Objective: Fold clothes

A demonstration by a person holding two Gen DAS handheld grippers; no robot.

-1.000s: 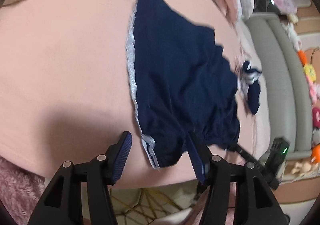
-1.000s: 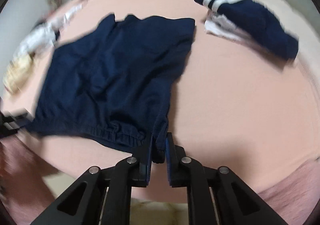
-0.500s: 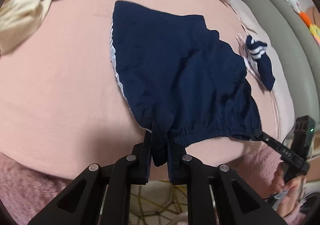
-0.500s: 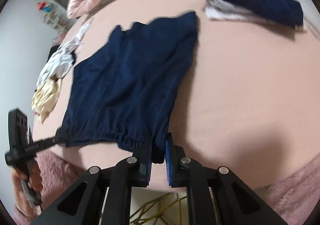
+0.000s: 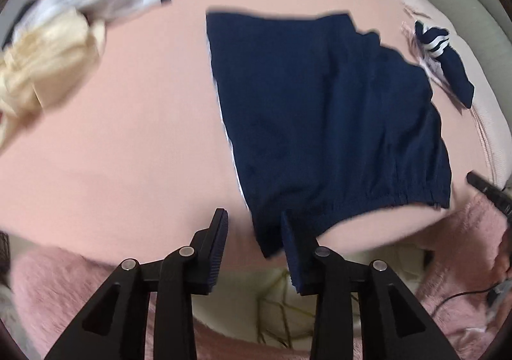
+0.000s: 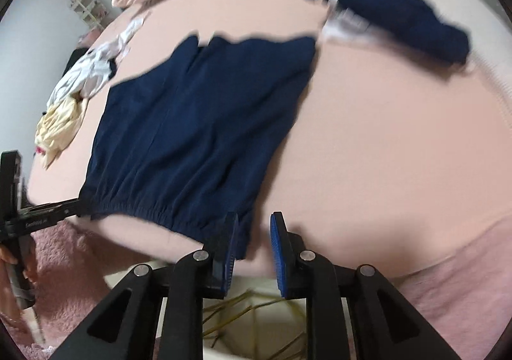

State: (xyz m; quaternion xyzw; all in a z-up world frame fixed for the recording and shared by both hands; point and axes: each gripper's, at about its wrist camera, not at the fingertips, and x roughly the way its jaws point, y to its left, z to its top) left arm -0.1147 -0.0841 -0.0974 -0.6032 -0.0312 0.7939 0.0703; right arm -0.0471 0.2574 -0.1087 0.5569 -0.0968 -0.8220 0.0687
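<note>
Nearest to us, our left gripper (image 5: 252, 240) had just been opening: its jaws stood apart, a waistband corner of the dark navy blue elastic-waist shorts (image 5: 323, 123) hanging between them against the right pad, unclamped. Our right gripper (image 6: 252, 240) had likewise just been parting, the other waistband corner loose beside its left pad.

The shorts lay spread flat on the peach-pink bedsheet (image 5: 134, 123), waistband at the near edge. We judged the laying-out done and the folding itself not yet begun.

Farther off sat a navy garment with white stripes (image 6: 400, 11), bundled on something pale; whether it was folded we could not tell. A crumpled cream-yellow garment (image 6: 59, 129) and a rumpled white-grey one (image 6: 92, 69) looked unfolded.

The left gripper's bar in the right view carried small white lettering, too blurred to read.
</note>
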